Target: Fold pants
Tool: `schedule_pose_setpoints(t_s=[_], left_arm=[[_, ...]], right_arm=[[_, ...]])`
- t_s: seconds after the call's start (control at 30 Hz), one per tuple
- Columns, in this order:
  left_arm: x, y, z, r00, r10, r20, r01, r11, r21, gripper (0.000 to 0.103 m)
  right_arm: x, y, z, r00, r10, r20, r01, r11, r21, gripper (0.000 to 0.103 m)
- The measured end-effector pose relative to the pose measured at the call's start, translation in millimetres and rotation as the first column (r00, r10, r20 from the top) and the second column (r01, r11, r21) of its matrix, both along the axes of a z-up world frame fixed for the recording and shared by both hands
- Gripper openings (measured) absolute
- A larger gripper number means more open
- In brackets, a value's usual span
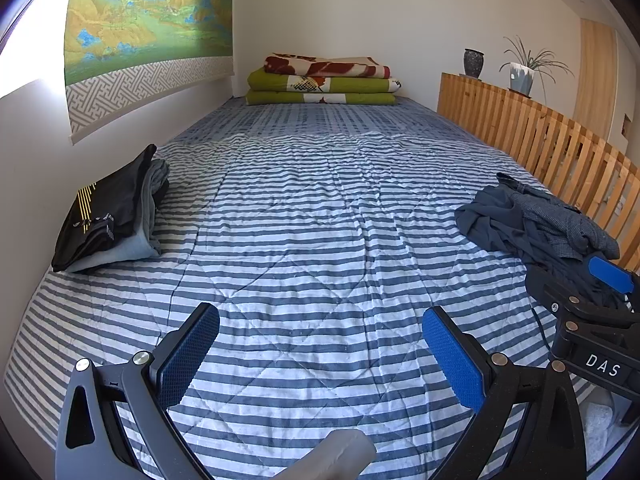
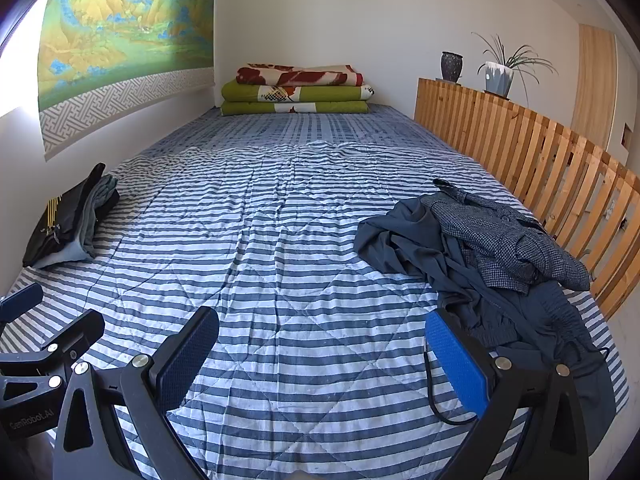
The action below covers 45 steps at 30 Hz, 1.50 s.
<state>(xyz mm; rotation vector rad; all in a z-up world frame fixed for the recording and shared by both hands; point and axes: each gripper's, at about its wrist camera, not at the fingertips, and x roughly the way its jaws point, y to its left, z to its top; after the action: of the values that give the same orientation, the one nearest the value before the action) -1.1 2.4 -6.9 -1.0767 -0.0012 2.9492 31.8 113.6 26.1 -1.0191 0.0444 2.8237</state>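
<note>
Two folded pairs stacked (image 1: 108, 216); crumpled pants heap (image 2: 480, 248) untouched; left gripper (image 1: 320, 360), right gripper (image 2: 320, 360) spread apart, empty

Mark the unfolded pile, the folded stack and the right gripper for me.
unfolded pile (image 2: 480, 248), right wrist view, on the checked garment on top.
folded stack (image 1: 112, 216), left wrist view, on the black top piece.
right gripper (image 2: 320, 360), right wrist view, midway between open fingertips.

The quilt (image 2: 304, 280) is striped in blue-grey and white. Dark navy pants (image 2: 440, 256) are heaped with a small-checked grey-blue garment (image 2: 508, 240) near the quilt's right edge. At the left edge, a black garment with yellow lines (image 1: 100, 212) is stacked on grey-blue cloth (image 1: 132, 248). Green and red-patterned blankets (image 1: 320, 84) are folded at the far end.
</note>
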Motion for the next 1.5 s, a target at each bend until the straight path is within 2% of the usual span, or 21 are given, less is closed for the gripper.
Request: schedule_pose_setpoints(t_s=[1.5], left_arm=[[-0.1, 2.0, -1.4, 1.000, -0.003, 0.009, 0.003, 1.000, 0.001, 0.103]], right_arm=[[-3.8, 1.6, -4.6, 1.000, 0.003, 0.015, -0.003, 1.000, -0.005, 0.102]])
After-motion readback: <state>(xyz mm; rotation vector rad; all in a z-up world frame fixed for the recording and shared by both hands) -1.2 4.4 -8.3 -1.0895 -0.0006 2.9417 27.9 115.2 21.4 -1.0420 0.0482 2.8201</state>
